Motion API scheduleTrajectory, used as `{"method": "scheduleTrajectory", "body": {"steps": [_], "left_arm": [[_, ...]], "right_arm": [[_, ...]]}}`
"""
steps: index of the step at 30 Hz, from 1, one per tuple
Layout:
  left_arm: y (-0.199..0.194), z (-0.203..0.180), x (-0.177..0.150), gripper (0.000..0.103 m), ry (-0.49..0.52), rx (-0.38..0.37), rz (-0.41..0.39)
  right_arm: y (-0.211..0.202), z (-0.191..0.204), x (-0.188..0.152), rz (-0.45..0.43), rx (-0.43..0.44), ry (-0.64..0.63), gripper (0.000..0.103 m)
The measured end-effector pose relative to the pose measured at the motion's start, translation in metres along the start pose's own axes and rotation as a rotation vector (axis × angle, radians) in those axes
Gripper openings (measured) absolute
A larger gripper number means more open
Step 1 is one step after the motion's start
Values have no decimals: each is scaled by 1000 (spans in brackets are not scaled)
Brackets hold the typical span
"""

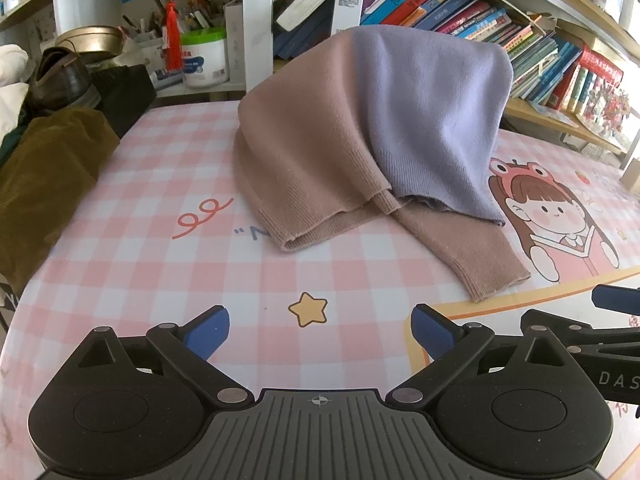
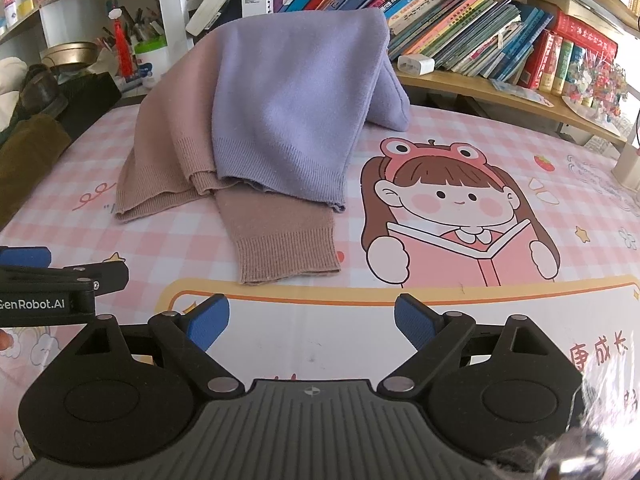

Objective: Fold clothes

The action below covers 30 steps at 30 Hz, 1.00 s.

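Note:
A knitted sweater, half tan (image 1: 312, 148) and half lilac (image 1: 432, 120), lies heaped on the pink checked table cover (image 1: 168, 184), its back part propped up against the bookshelf. A tan sleeve (image 2: 280, 236) with a ribbed cuff stretches toward me. My left gripper (image 1: 320, 334) stands open over the cover, short of the sweater, nothing between its blue pads. My right gripper (image 2: 312, 322) is open too, just in front of the sleeve cuff. The lilac half (image 2: 296, 112) drapes over the tan half (image 2: 168, 152) in the right wrist view.
Shelves of books (image 2: 460, 28) run behind the sweater. An olive-brown garment (image 1: 44, 184), a brown shoe (image 1: 60, 76) and a white tub (image 1: 204, 60) sit at the left. A cartoon girl print (image 2: 452, 216) covers the right of the table. The other gripper (image 1: 600, 344) shows at the right edge.

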State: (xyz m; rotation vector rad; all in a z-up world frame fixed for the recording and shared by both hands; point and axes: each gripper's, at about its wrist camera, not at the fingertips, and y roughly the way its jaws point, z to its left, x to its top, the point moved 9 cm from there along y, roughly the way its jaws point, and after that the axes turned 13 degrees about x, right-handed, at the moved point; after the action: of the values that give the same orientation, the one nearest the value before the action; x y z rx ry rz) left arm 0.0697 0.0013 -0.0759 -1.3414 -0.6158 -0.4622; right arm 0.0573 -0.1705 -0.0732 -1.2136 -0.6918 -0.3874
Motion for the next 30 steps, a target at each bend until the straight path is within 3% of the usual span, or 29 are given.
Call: {"method": "scheduleTrajectory", "body": {"steps": [30], "left_arm": [[-2, 0, 0, 99, 1, -10, -6]], "right_arm": [[0, 1, -2, 3, 3, 9, 90]]}}
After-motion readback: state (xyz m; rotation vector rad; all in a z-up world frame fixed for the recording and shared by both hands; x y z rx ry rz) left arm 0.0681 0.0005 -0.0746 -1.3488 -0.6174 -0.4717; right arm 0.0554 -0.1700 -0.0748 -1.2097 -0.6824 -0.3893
